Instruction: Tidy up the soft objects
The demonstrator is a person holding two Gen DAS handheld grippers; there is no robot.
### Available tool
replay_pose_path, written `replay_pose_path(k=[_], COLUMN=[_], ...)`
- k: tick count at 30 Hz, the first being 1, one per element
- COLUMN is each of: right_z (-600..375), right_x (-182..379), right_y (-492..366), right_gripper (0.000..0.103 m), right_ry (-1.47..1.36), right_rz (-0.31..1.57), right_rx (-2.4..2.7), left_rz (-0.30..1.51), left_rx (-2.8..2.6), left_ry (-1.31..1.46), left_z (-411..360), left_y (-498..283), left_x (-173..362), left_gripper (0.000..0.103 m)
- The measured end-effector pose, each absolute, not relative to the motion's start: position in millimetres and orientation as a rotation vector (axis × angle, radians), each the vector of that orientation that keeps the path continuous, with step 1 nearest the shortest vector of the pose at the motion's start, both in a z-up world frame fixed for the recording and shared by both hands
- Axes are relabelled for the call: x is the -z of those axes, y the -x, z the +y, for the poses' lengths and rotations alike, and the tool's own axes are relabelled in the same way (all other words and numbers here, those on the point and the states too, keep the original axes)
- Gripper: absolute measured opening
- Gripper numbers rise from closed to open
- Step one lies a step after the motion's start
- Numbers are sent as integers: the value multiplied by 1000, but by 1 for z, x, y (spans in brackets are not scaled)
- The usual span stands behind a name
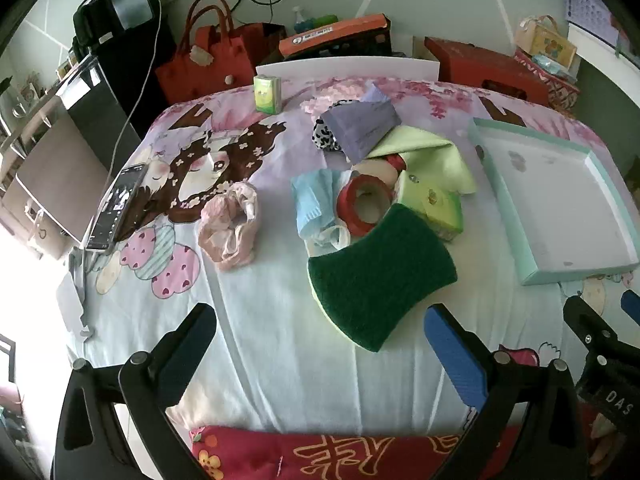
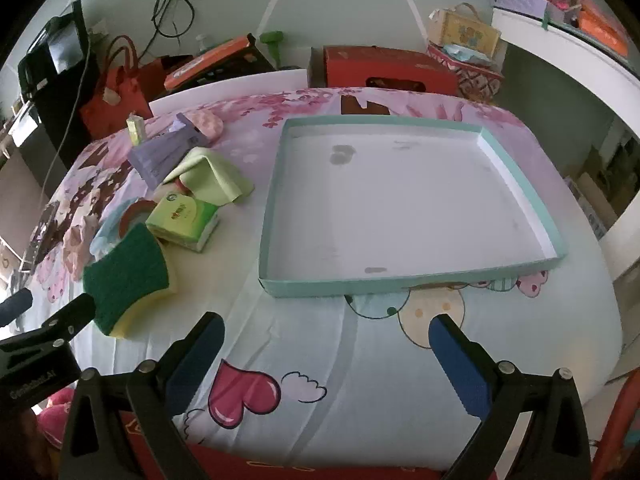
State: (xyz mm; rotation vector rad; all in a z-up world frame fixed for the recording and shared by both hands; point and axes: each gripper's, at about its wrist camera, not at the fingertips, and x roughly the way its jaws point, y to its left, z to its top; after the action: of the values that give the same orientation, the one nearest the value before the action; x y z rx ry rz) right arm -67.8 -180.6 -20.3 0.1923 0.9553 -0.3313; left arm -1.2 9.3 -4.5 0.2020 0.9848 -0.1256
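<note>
Broadly, a cartoon-print sheet point(image 2: 320, 360) covers the table. On it to the right lies a shallow teal-rimmed tray point(image 2: 404, 282), bare inside. Left of the tray sits the pile of soft things: a green scouring sponge point(image 1: 380, 276) nearest, a tissue pack point(image 1: 434, 200), a yellow-green cloth point(image 1: 436, 152), a red tape roll point(image 1: 362, 200). Left claw point(image 1: 320, 344) and right claw point(image 2: 326, 352) hover wide apart, holding nothing.

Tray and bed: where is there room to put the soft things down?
The tray is bare inside. The sheet between the tray and the green sponge is free too. It is crowded around the tissue pack and yellow cloth.
</note>
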Motion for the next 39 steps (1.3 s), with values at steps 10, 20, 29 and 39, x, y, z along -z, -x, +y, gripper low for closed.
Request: replay_pose_path(k=[10,20,29,39], right_z=[-184,-186,-187,-187], right_x=[23,24,24,25], right_y=[70,71,71,71], right_gripper=[103,103,103,103], right_ry=[-223,-238,-239,-238], right_rz=[951,952,953,955], right_rx=[336,337,340,341], left_rz=[995,1012,1016,1021], left_rx=[112,109,109,107], left_ry=[-214,-217,-215,-218], left_z=[7,7,7,7], left_y=[0,-2,-2,-1], left_x=[8,11,12,14], left_gripper=[103,103,103,103])
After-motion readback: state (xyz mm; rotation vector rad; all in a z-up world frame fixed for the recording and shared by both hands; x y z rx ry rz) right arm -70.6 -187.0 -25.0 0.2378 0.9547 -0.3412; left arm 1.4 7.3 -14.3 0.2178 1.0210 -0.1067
